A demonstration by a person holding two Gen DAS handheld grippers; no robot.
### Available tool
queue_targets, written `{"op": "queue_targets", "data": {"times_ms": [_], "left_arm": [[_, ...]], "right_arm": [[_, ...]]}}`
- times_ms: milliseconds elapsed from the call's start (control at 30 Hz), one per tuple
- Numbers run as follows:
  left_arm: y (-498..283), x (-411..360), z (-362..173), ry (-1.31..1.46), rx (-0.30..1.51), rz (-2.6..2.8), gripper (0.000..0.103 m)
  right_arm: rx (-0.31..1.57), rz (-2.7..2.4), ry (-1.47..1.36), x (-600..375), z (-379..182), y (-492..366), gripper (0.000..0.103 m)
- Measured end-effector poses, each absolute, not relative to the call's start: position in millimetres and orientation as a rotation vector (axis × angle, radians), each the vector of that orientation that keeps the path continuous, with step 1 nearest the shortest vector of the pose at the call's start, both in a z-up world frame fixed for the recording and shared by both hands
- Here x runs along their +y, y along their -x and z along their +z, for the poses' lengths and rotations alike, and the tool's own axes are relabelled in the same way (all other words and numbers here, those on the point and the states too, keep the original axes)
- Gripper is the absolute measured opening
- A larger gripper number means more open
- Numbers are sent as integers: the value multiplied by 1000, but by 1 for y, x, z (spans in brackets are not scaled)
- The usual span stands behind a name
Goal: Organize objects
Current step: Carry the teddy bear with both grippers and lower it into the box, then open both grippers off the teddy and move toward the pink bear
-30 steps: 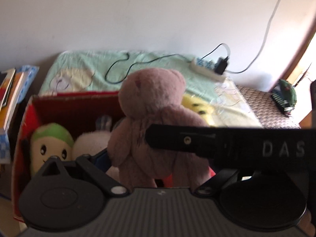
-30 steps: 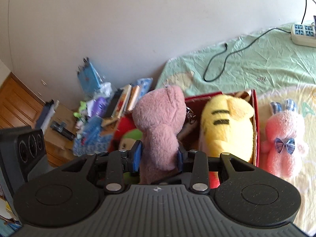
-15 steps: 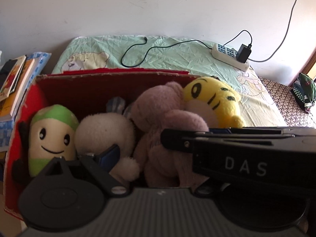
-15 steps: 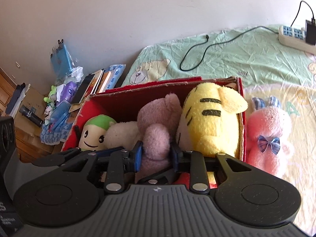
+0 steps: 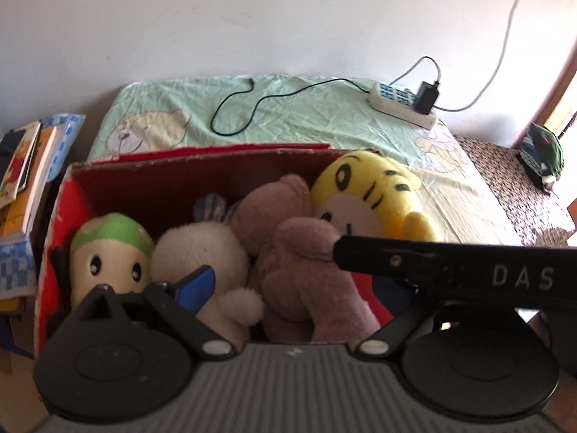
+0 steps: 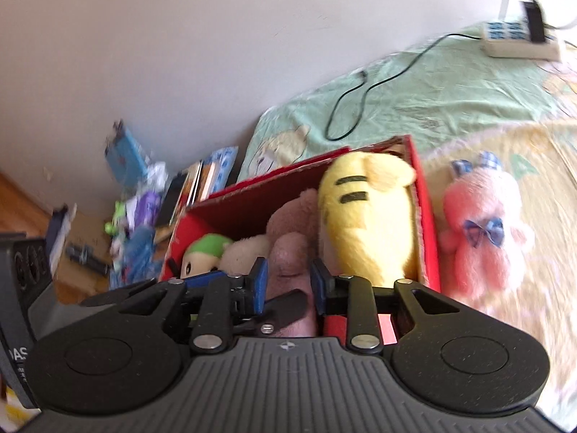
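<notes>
Nearest the right wrist camera, the right gripper [image 6: 286,277] has its 2 blue-padded fingers [image 6: 260,277] parted a little, one on each side of the mauve teddy bear [image 5: 295,252]; the frame is blurred, so I cannot tell whether the pads press the plush or stand just clear of it. In the left wrist view the left gripper [image 5: 288,281] is spread wide and holds nothing: only 1 blue pad [image 5: 196,285] shows, low at the left in front of the white plush [image 5: 202,252], while the other side is hidden behind the black bar of the right tool, printed "DAS". The bear lies inside the red cardboard box [image 5: 202,180], wedged between the white plush on its left and the yellow tiger plush [image 5: 364,198] on its right. A cream doll with a green cap [image 5: 110,252] sits at the box's left end. The box rests on a pale green bedsheet [image 5: 306,115]. Just outside its right wall a pink bunny plush [image 6: 483,223] with a blue bow lies on the sheet. Farther back, a black cable [image 5: 245,108] runs across the sheet to a white power strip [image 5: 400,104] near the wall. Books [image 5: 25,176] are stacked off the bed's left edge.
</notes>
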State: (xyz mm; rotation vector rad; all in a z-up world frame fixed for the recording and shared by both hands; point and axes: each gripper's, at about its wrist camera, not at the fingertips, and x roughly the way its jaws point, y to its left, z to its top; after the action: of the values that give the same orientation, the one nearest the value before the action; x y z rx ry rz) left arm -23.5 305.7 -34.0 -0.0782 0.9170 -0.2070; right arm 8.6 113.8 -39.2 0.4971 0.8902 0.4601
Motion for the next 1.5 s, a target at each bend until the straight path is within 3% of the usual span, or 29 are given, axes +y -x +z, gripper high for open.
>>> {"op": "queue_targets", "data": {"times_ms": [467, 900, 1500], "left_arm": [[45, 301, -4, -47, 881, -316, 94], [47, 278, -10, -160, 921, -257, 94], [66, 232, -7, -90, 943, 96, 94]], "right_arm": [[775, 357, -587, 113, -29, 27, 30], [740, 334, -597, 86, -31, 44, 33], [809, 630, -522, 21, -35, 32, 34]]}}
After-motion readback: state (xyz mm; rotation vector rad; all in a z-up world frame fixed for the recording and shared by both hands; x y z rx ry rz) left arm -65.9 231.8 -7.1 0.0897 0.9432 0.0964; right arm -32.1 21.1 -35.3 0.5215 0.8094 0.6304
